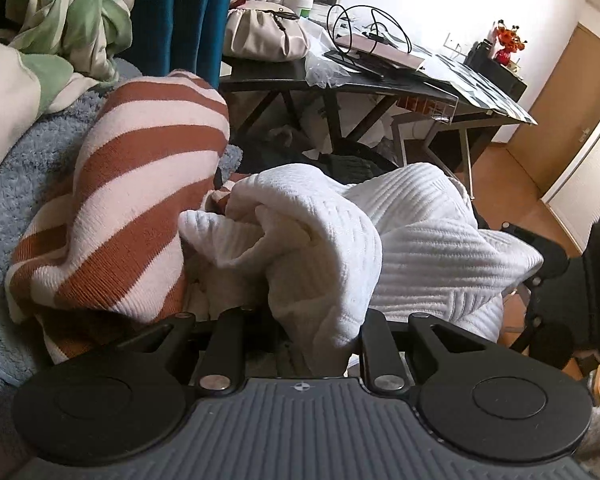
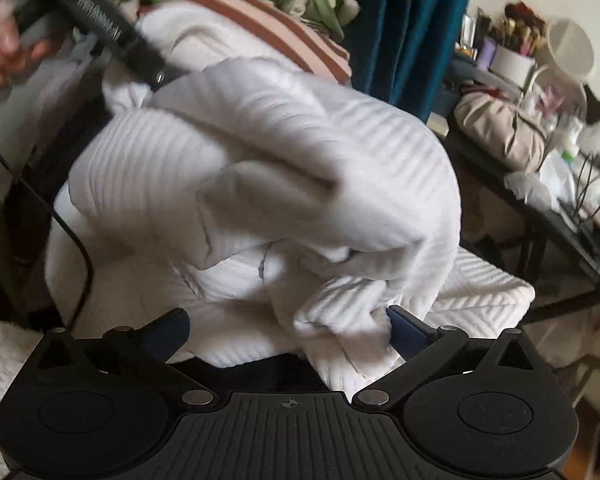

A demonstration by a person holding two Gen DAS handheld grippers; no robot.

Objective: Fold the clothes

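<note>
Left wrist view: the left hand-held gripper (image 1: 300,320) is clamped on a fold of the white ribbed garment (image 1: 380,240), which bunches directly ahead, beside the striped garment (image 1: 140,200). The right hand-held gripper (image 2: 288,324) stands apart, the same cloth filling its gap unpinched; judged equally near.

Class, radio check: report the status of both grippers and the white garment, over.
Left gripper buried in white garment, grip unclear. Right gripper open, garment bunched between its fingers. Garment crumpled, unfolded. Striped sweater crowding alongside.
</note>
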